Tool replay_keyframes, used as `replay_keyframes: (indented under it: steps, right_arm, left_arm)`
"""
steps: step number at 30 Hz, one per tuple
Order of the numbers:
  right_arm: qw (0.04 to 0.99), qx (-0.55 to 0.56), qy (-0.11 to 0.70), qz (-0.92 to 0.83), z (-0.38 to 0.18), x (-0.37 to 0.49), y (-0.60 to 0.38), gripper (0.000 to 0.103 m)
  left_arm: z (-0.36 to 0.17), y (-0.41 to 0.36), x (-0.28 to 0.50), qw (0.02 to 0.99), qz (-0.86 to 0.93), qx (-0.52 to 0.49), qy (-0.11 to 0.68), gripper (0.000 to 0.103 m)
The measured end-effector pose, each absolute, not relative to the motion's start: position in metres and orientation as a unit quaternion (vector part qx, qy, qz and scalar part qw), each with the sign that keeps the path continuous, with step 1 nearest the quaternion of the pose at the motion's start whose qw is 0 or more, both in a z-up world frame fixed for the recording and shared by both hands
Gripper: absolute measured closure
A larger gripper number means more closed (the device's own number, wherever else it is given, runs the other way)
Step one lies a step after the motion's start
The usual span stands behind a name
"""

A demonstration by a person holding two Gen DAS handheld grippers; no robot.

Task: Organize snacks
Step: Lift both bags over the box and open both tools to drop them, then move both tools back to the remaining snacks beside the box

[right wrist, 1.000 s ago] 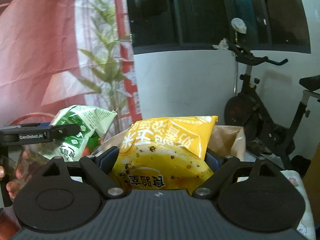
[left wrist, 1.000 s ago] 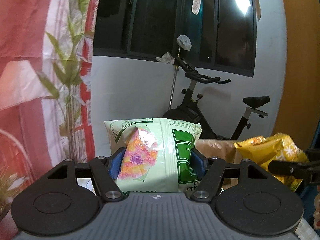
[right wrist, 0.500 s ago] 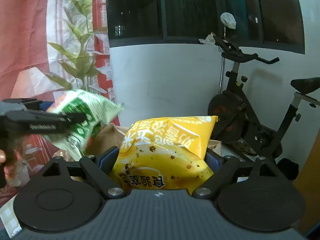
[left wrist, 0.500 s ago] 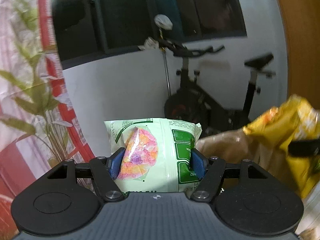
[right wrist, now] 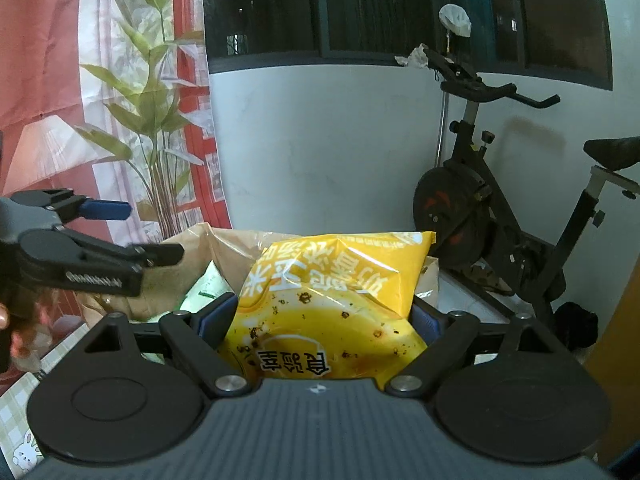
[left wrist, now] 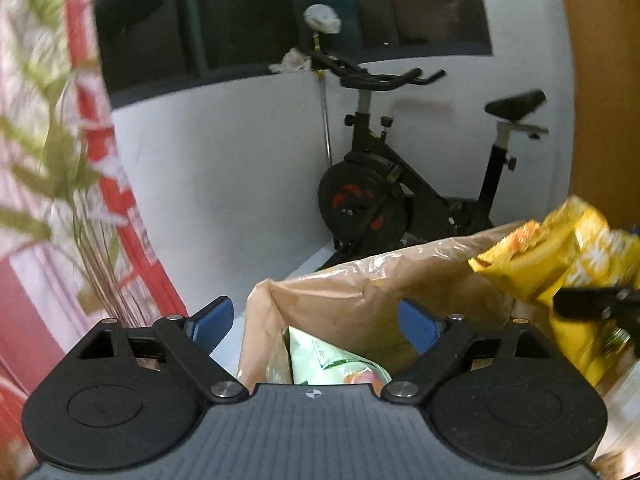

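A brown paper bag (left wrist: 360,292) stands open right ahead of my left gripper (left wrist: 316,320). The jaws of that gripper are opening and hold nothing. A pale green snack packet (left wrist: 332,364) lies down inside the bag, below and between the blue pads. In the right wrist view my right gripper (right wrist: 320,316) is shut on a yellow snack packet (right wrist: 332,300), held over the same brown bag (right wrist: 224,244). The green packet (right wrist: 206,286) shows inside the bag there. The yellow packet (left wrist: 560,264) also appears at the right of the left wrist view.
An exercise bike (left wrist: 400,184) stands by the white wall behind the bag. A red curtain with a plant print (right wrist: 120,92) hangs at the left. A checked cloth with a rabbit print (right wrist: 20,432) covers the surface at lower left.
My left gripper has opened and let go of the green packet, which has dropped into the brown bag. Both grippers have moved over the bag. The right one keeps its grip on the yellow packet.
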State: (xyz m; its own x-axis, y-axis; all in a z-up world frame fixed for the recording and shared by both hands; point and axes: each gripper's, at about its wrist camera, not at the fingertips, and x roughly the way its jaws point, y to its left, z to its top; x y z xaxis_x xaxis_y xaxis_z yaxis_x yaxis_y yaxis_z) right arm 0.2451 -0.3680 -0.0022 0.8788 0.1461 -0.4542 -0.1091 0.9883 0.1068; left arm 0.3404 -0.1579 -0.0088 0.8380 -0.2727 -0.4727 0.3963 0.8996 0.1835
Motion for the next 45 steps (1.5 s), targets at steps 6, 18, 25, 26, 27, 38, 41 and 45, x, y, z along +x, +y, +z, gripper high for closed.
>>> replay_keyframes:
  steps: [6,18,25,26,27,38,41,45]
  right_arm:
    - [0.965,0.043,0.251,0.069,-0.01,0.262,-0.359,0.012]
    - [0.961,0.062,0.262,0.061,-0.009,0.26,-0.352,0.005]
    - [0.962,0.06,0.254,0.084,0.004,0.224,-0.347,0.005]
    - [0.961,0.061,0.254,0.088,0.004,0.218,-0.346,0.005]
    - [0.961,0.063,0.253,0.094,0.004,0.21,-0.345,0.005]
    - [0.955,0.077,0.257,0.128,-0.026,0.137,-0.33,0.003]
    - [0.954,0.08,0.266,0.116,-0.044,0.123,-0.328,0.002]
    - [0.954,0.074,0.274,0.099,-0.063,0.11,-0.329,0.002]
  left_arm:
    - [-0.009,-0.132,0.336,0.949,-0.186,0.074,0.244,0.012]
    - [-0.005,-0.098,0.314,0.949,-0.177,0.03,0.261,0.012]
    - [-0.001,-0.067,0.279,0.95,-0.166,0.008,0.263,0.012]
    - [-0.001,-0.061,0.273,0.951,-0.165,0.005,0.261,0.012]
    - [-0.001,-0.056,0.267,0.952,-0.163,0.002,0.26,0.012]
    - [-0.037,0.014,0.207,0.954,-0.121,-0.032,0.271,0.012]
    - [-0.053,0.025,0.196,0.954,-0.113,-0.036,0.277,0.012]
    - [-0.073,0.03,0.187,0.952,-0.108,-0.044,0.281,0.013]
